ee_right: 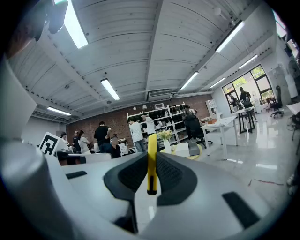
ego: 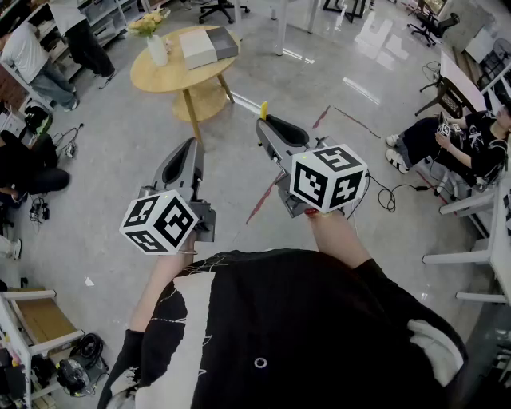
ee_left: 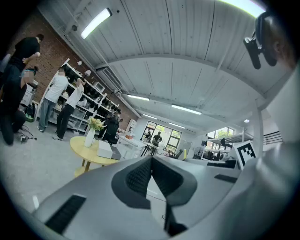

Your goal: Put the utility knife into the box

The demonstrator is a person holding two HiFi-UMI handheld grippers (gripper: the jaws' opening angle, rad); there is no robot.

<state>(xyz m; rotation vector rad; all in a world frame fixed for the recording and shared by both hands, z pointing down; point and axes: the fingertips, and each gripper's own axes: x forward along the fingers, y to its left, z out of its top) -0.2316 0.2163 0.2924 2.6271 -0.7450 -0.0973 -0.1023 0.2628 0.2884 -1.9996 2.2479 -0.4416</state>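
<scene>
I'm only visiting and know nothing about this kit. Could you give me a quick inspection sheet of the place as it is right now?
Surface: round wooden table ahead, across the grey floor.
Job's things: yellow utility knife clamped in the right gripper; box on the table.
Clutter: vase of flowers on the table beside the box.
Grippers: right shut on the knife; left gripper shut, nothing between its jaws.
Cables: one cable loops on the floor at right; more cables at left.
Surroundings: seated person at right, office chair beyond the table.
</scene>
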